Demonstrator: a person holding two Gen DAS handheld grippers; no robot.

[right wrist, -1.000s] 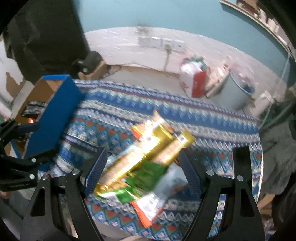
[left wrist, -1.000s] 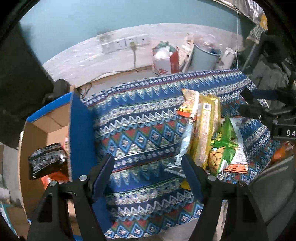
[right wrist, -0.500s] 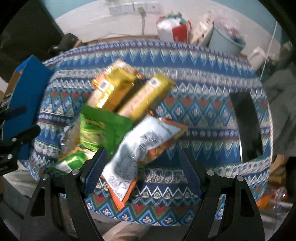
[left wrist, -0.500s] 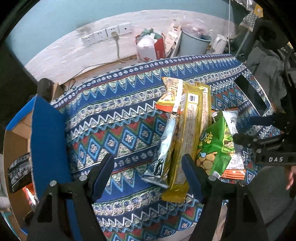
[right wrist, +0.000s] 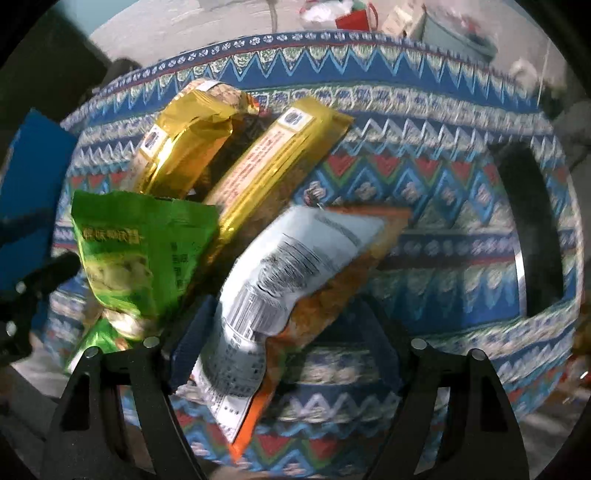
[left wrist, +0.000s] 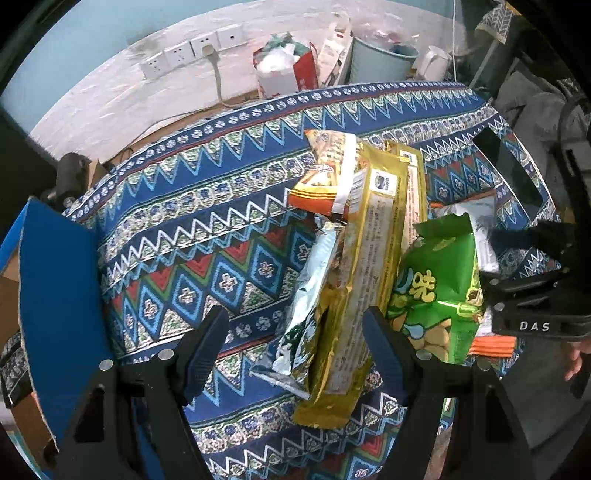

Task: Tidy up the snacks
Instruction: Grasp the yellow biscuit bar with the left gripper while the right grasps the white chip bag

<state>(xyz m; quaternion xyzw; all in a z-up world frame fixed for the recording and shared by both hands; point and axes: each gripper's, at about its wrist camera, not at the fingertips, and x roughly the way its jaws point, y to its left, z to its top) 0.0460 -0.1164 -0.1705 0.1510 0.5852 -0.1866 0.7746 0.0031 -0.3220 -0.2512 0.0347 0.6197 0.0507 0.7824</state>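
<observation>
Lowered right tongs (right wrist: 284, 339) now straddle the orange packet (right wrist: 295, 266).

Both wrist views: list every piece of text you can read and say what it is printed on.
"DAS": white letters on the black right gripper.
"味": large yellow character on the green crinkled snack bag; its other characters are unclear.
Fine print on the long gold foil packet and the white-backed orange snack bag: too small or blurred.

Teal wall (left wrist: 92, 33) ahead above rough white lower band. Row of white sockets (left wrist: 192, 51) on band, cord (left wrist: 218, 81) plugged in, trailing down. Ahead-right on floor: red-white bag (left wrist: 284, 70), pale blue bin (left wrist: 380, 59), white kettle (left wrist: 432, 62). Table under blue zigzag-patterned cloth (left wrist: 207, 229). Dim, uneven light.
</observation>
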